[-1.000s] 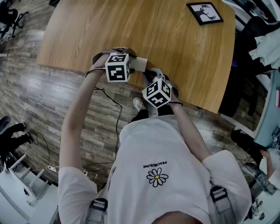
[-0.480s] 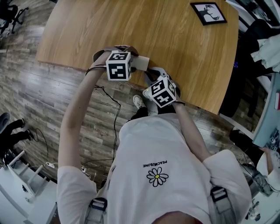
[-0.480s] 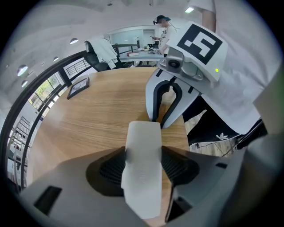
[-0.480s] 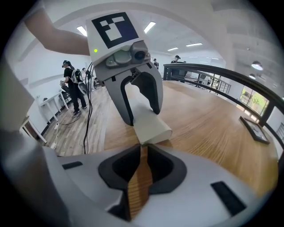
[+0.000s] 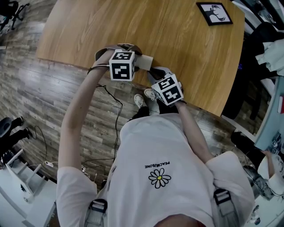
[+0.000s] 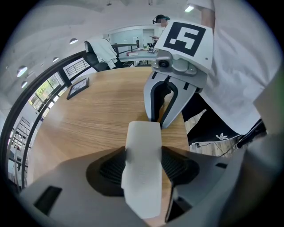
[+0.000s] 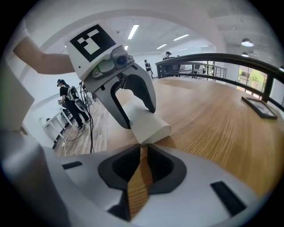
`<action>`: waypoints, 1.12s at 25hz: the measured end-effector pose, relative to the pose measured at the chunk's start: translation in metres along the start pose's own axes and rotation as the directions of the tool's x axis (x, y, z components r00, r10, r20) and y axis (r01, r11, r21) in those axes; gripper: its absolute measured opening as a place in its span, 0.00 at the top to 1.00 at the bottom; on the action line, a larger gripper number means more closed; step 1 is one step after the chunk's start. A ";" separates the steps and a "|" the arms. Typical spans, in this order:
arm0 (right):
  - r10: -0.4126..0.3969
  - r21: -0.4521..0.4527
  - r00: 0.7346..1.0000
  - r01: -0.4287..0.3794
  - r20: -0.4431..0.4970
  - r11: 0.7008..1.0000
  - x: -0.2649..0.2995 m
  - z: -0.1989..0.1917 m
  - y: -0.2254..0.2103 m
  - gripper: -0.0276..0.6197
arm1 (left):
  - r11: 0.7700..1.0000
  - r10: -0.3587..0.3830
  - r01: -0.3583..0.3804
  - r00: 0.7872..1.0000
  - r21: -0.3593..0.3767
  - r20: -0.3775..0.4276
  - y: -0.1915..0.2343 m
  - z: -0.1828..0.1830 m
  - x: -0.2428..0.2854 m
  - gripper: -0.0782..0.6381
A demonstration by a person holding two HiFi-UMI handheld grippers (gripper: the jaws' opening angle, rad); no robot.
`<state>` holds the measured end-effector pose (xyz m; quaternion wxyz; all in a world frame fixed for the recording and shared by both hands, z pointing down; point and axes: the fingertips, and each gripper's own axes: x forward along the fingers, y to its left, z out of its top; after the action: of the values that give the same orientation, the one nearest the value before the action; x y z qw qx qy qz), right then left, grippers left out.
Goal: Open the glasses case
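Observation:
A white glasses case (image 6: 144, 137) lies over the near edge of the wooden table (image 5: 177, 35). My left gripper (image 6: 143, 166) is shut on it, its pads pressing both long sides. My right gripper (image 7: 140, 162) faces the left one, its tips right at the case's near corner (image 7: 153, 126). Its jaws are opening, with only a narrow slit between them, and bare wood shows through that slit with no part of the case in it. In the head view both marker cubes hide most of the case (image 5: 145, 62), so I cannot tell whether its lid is up.
A black picture frame (image 5: 214, 13) lies at the table's far right corner. The table's near edge runs just under both grippers, with plank floor and a black cable (image 5: 114, 104) below. People stand in the background of the right gripper view.
My right gripper has rolled, its marker cube turning and shifting a little to the right. The left gripper and the case have stayed put.

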<state>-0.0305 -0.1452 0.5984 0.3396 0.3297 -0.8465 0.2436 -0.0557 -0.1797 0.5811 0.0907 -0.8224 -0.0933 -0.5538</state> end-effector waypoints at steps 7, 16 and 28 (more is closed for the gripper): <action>-0.012 -0.061 1.000 0.011 -0.013 0.998 -0.002 0.007 0.004 0.87 | 0.995 -0.095 0.095 0.995 -0.036 0.006 0.001 0.000 -0.004 0.52; -0.034 -0.159 0.997 0.023 -0.068 0.987 0.003 -0.003 0.006 0.88 | 0.970 -0.203 0.210 0.977 -0.120 0.064 0.006 0.000 -0.005 0.53; -0.024 -0.149 0.997 0.012 -0.076 0.989 0.003 -0.003 0.005 0.88 | 0.940 -0.280 0.286 0.958 -0.185 0.061 0.026 0.002 -0.013 0.51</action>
<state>-0.0347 -0.1410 0.6021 0.3978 0.3014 -0.8456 0.1895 -0.0524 -0.2051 0.5671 -0.0710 -0.8147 -0.1583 -0.5534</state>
